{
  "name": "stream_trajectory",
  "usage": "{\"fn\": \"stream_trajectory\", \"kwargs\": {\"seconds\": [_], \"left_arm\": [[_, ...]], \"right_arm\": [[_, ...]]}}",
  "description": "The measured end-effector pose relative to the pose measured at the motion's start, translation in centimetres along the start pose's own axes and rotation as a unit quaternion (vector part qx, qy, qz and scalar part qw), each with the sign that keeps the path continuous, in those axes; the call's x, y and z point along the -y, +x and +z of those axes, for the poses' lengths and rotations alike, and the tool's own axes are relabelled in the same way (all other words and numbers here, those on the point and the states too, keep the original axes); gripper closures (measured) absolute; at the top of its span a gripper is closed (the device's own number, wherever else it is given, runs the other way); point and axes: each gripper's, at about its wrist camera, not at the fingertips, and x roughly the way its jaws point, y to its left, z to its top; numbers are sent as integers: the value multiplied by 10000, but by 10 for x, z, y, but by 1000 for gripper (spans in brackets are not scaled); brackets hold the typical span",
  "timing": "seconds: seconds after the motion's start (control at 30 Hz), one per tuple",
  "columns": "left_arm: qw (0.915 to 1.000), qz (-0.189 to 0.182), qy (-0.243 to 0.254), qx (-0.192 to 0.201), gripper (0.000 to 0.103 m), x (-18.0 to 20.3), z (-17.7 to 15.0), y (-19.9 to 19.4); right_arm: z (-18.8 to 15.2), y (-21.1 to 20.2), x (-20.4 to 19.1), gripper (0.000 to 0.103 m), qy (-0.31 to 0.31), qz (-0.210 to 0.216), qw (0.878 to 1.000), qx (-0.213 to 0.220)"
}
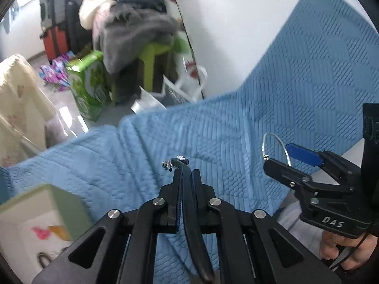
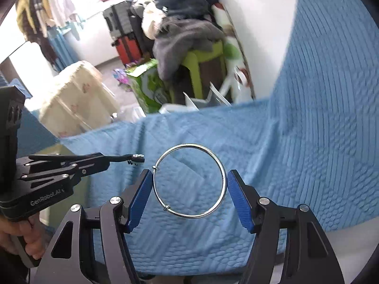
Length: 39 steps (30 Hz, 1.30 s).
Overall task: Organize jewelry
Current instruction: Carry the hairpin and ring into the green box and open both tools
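Note:
My left gripper [image 1: 187, 172] is shut on a long black hair clip [image 1: 181, 163]. The clip's tip carries small white stones and dark dangling beads, and it sticks out past the fingertips. My right gripper [image 2: 189, 175] holds a thin silver bangle [image 2: 189, 144] across its width between the blue pads [image 2: 139, 196], lifted above the blue quilted blanket [image 2: 213, 236]. In the left wrist view the right gripper [image 1: 278, 153] and the bangle [image 1: 272, 134] are at the right. The right wrist view shows the left gripper [image 2: 106, 161] and the clip [image 2: 137, 158] at the left.
A pale green and white box [image 1: 35, 213] sits at the lower left on the blanket [image 1: 213, 130]. Past the blanket's edge are a green stool piled with clothes [image 1: 142, 30], a green carton [image 1: 90, 85], suitcases [image 1: 59, 23] and a cream-covered piece [image 1: 19, 94]. A hand [image 1: 343, 248] grips the right handle.

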Motion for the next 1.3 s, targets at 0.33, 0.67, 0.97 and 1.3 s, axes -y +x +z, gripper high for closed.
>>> {"fn": "stream_trajectory", "kwargs": {"seconds": [0.33,0.67,0.97,1.3], "left_arm": [[9957,371,-419,741,98,-63,6,-121],[9844,835,-976,1202,98,-133,-33,-205],[9813,893,-1504,804,98,-181,-97,-173],[9811,823,-1725,296,97,-197,-136,-126]], "right_arm": [[39,-38,-101,40,-604,404,9967,361],[47,-43,-193,40,-1014,899,9897,453],[-3,6,-244,40,-1354,1174,9837,-150],[-48,54,-248,40,-1332,1068,9821,-796]]}}
